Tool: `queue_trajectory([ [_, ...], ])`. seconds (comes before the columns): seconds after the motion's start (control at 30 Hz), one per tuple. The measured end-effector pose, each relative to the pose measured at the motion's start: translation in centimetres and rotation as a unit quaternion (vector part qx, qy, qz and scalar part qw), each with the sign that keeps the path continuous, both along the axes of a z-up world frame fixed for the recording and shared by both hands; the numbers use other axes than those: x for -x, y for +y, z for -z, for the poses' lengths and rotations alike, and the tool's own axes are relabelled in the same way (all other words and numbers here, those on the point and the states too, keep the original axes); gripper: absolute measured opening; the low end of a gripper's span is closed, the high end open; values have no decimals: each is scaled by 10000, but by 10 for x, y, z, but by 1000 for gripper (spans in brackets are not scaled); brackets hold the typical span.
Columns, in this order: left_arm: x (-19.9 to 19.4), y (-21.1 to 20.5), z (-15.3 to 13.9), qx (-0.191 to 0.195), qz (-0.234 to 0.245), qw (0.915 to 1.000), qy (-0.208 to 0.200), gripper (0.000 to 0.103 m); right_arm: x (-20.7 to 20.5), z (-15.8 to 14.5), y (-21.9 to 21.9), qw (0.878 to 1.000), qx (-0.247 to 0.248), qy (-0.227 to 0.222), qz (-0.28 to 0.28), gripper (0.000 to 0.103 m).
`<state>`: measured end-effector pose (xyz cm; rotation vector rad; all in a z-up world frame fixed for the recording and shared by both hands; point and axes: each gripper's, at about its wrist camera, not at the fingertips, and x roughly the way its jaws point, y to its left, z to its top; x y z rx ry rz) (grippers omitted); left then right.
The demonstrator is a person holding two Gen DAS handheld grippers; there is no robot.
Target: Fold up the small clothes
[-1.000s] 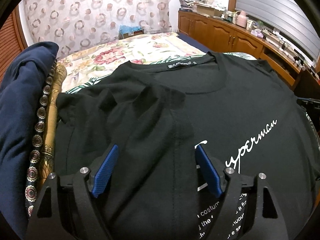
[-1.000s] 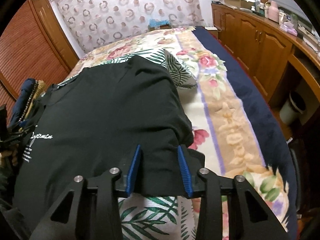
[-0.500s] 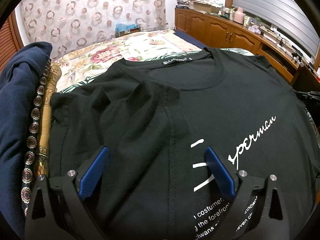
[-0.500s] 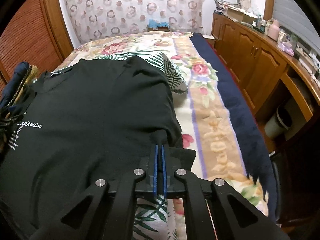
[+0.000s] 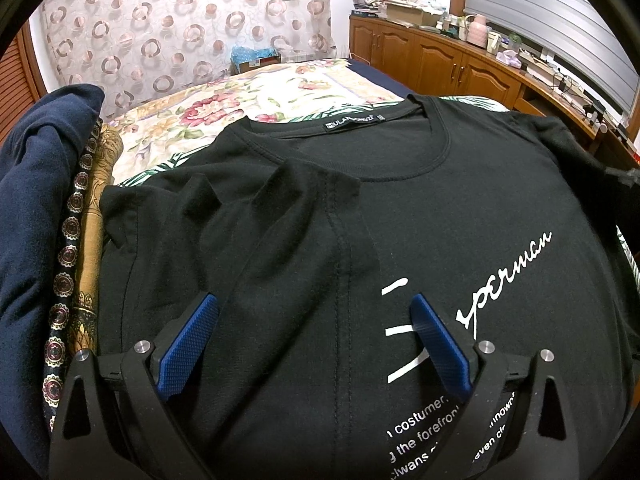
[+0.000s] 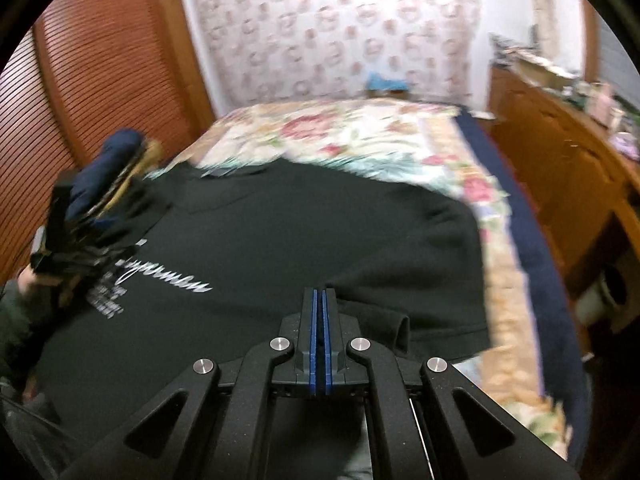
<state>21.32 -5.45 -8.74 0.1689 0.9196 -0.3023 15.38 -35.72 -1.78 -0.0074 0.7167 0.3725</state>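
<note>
We see the left gripper [image 5: 314,340] spread wide above a black T-shirt [image 5: 440,216] lying on the floral bed [image 5: 248,100], its sleeve [image 5: 224,216] folded inward; navy cloth [image 5: 36,184] lies alongside.

I see a black T-shirt [image 5: 460,208] with white lettering on a cream bedspread [image 5: 256,100] patterned with pink flowers (navy along one edge). The curtain [image 5: 168,20] carries brown rings; gripper pads [image 5: 188,344] are blue.
</note>
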Motion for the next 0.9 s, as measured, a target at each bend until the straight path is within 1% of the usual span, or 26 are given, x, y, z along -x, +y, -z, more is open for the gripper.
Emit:
queue_trajectory([
  [0.1, 3, 2, -5, 20, -4, 9999, -101, 98, -5, 24, 18, 9993, 33, 289, -251, 2],
  [0.17, 8, 2, -13, 220, 54, 9996, -190, 98, -8, 39, 24, 9985, 112, 456, -288, 2],
  [0.23, 13, 0, -23, 376, 139, 9987, -300, 98, -10, 44, 22, 9984, 102, 487, -257, 2],
  [0.3, 18, -5, -31, 437, 209, 9980, -397, 98, -9, 44, 18, 9986, 44, 487, -209, 2],
  [0.4, 25, -16, -40, 526, 379, 9967, -495, 98, -5, 33, 19, 9991, 53, 399, -126, 2],
  [0.53, 32, -31, -47, 550, 570, 9952, -570, 98, 9, 15, 18, 9998, 34, 205, -21, 7],
  [0.57, 31, -34, -47, 549, 603, 9950, -569, 98, 12, 11, 16, 9999, 10, 149, 27, 13],
  [0.6, 32, -37, -48, 548, 625, 9949, -568, 98, 14, 7, 13, 9999, 23, 93, 96, 23],
  [0.63, 32, -39, -48, 550, 643, 9948, -567, 98, 17, 3, 9, 9998, 62, 28, 201, 29],
  [0.67, 33, -40, -48, 559, 662, 9947, -562, 98, 20, 0, 7, 9995, 98, -37, 296, 43],
  [0.7, 32, -41, -48, 567, 674, 9946, -554, 98, 21, -2, 5, 9992, 114, -95, 368, 49],
  [0.77, 33, -43, -47, 602, 686, 9944, -537, 98, 23, -3, 2, 9984, 144, -142, 520, 50],
  [0.9, 34, -46, -44, 613, 694, 9944, -504, 98, 17, 2, -9, 9955, 261, -79, 910, 50],
])
